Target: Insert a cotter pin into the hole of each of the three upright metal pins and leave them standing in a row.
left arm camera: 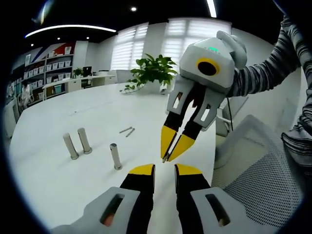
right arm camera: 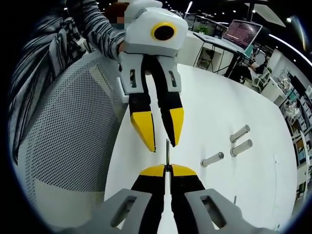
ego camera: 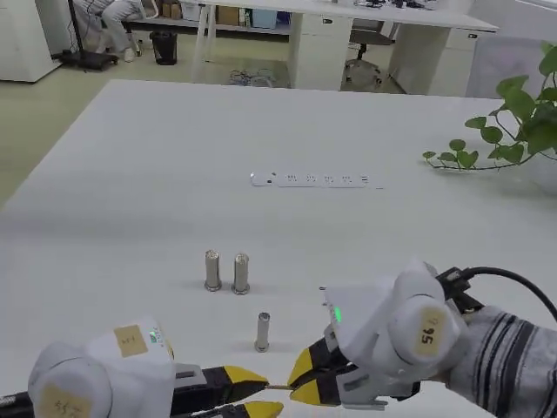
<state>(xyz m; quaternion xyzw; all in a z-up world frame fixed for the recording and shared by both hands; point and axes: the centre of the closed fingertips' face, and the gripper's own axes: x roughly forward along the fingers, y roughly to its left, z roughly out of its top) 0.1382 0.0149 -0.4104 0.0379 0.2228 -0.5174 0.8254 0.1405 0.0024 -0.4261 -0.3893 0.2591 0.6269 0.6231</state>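
While aimed tip to tip at the table [ego camera: 174,174] edge, right gripper [right arm camera: 168,170]: clamps cotter pin [right arm camera: 168,153].
Left gripper [left arm camera: 165,168]: jaws apart, near cotter pin's end.
Metal pins [ego camera: 241,273]: upright beyond tips, two paired, third [ego camera: 263,332] nearer.

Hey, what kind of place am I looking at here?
Most likely an open-plan office: a big white table with a power strip, a potted plant at its edge, and desks with a swivel chair behind.
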